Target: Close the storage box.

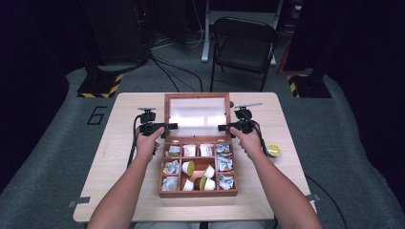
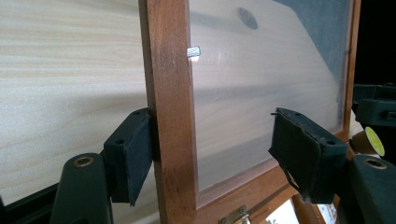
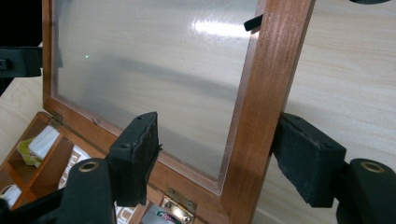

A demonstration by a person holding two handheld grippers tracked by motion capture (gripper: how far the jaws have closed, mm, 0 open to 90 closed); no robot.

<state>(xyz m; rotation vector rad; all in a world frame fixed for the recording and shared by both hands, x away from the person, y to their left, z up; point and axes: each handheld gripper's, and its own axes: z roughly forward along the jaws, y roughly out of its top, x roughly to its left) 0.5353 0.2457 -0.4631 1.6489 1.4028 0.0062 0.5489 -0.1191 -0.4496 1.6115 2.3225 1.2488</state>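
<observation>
The hinged lid of the wooden box is raised near the middle of the table, propped between two grippers. The left gripper is spread around the lid's left frame rail: one pad is seen touching the rail's outer edge in the left gripper view, while the other stands well clear over the pane, so no real pinch is made. The right gripper is likewise spread around the right rail, one pad against the outer edge, the other apart from the glazing.

Since the lid is merely braced from both sides, a slip is judged likely if either hand drifts outward; the lid could then drop shut on the compartments or swing back hard against its brass hinges. The inner pads could also scrape the pane.

The frame is smooth, reddish-brown varnished wood; the pane is glossy and translucent, the pads matte black foam with squared faces. Crinkled sachets and small capsules are held in the compartments.
</observation>
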